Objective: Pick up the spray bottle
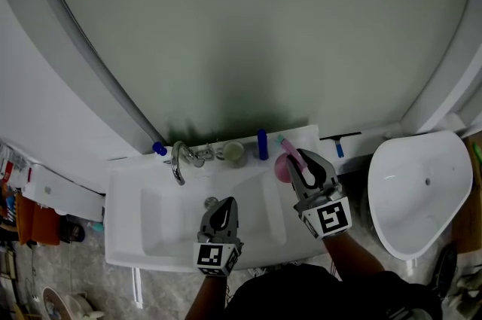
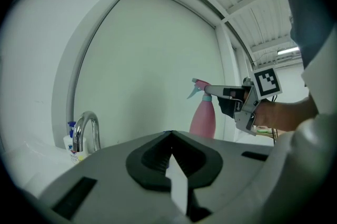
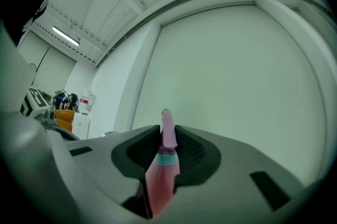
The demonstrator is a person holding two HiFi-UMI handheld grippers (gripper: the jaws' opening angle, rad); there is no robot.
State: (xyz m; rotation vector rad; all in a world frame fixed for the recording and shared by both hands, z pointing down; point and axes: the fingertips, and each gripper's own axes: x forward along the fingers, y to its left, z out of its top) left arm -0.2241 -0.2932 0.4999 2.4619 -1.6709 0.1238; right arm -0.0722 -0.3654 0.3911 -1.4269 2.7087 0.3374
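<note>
Right gripper view shows the right gripper (image 3: 167,130) with its jaws narrow and pressed from both sides on the pink spray bottle (image 3: 160,181), at the neck near the teal collar. The sprayer head stands up above the pads. The body goes down between the jaws, toward the camera.

In the left gripper view the bottle stands upright, so its long axis is vertical, and the right gripper comes to it about level from the side. The nozzle points toward the tap (image 2: 87,128). The bottle's base is hidden, so I cannot tell if it is off the ledge.

The left gripper (image 2: 169,136) has its jaws together, with nothing between them. It is over the sink (image 1: 135,228), well apart from the bottle. The right hand has the grip, so I judge that the lift belongs to it, straight up.
</note>
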